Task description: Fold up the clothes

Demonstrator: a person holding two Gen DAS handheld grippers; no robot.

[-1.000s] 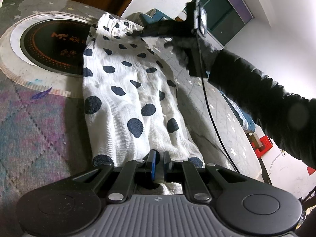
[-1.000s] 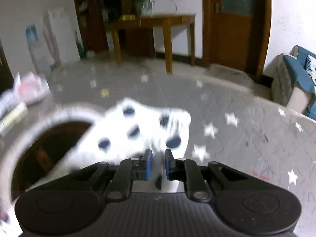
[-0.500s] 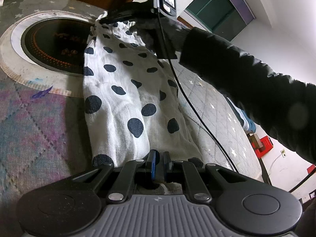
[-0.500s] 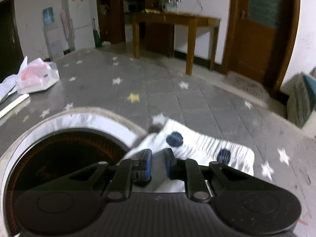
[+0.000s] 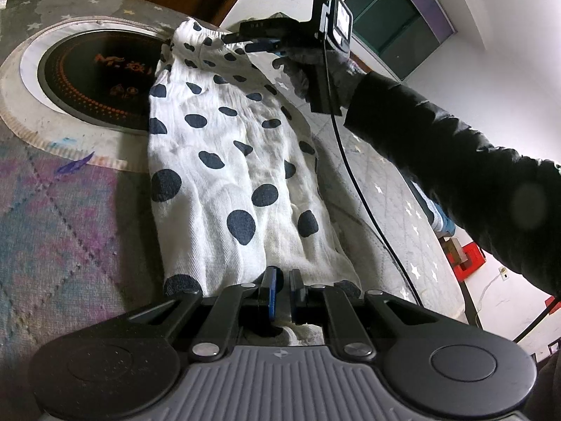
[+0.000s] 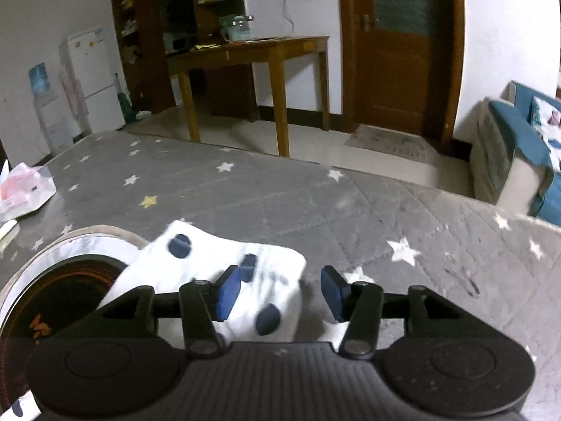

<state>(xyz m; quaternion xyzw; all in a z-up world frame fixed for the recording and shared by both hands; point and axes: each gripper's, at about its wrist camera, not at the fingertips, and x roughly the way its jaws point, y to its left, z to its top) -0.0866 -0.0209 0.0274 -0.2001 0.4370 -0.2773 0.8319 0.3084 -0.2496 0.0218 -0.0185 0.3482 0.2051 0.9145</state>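
A white garment with dark blue polka dots lies stretched across the grey star-patterned cloth, its far end over the edge of a round black cooktop. My left gripper is shut on the garment's near hem. My right gripper is open, its blue pads either side of the garment's far end and just above it. In the left wrist view the right gripper hovers at the far waistband, held by a gloved hand.
A round black induction cooktop with a white rim sits left of the garment and also shows in the right wrist view. A pink plastic bag lies at the far left. Wooden table, door and blue sofa stand beyond the table edge.
My right gripper has opened and let go of the garment's far end, which now lies on the table. My left gripper has kept its hold on the near hem.
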